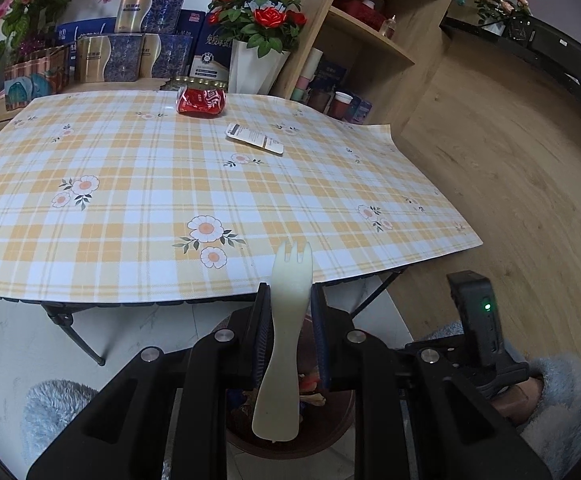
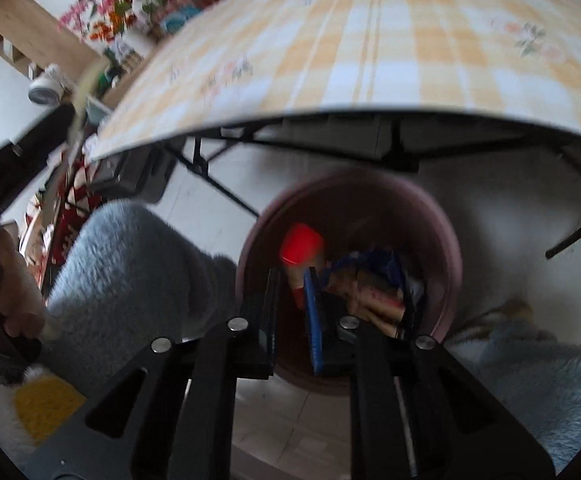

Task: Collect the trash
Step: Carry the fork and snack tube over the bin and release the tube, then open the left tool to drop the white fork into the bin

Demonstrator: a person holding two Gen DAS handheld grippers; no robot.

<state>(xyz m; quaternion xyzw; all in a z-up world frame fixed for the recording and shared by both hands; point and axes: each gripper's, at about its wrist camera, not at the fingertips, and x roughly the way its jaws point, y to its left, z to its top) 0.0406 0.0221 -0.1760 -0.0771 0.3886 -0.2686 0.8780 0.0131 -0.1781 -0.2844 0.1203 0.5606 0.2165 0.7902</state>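
Matt cream plastic fork [image 1: 288, 320] showing smooth; crushed metal can [image 1: 201, 101] gleaming glossy; checked tablecloth [image 1: 138, 184] lying smooth; sleeve [image 2: 130, 280] looking fluffy.

This looks like a lived-in room of a home. A folding bench [image 1: 62, 312] on thin black legs carries a yellow checked cloth [image 1: 162, 184] printed with daisies. Along its far edge stand stacked gift boxes [image 1: 138, 40], a white vase of red roses [image 1: 256, 60] and a spray of pink flowers [image 1: 30, 4]. Past the far right corner, an open wooden shelf [image 1: 370, 36] holds a teapot, cups and small bottles. The floor is wood planks [image 1: 510, 168] on one side and pale tile [image 1: 150, 328] under the bench, where a round brown bin [image 2: 446, 248] sits.
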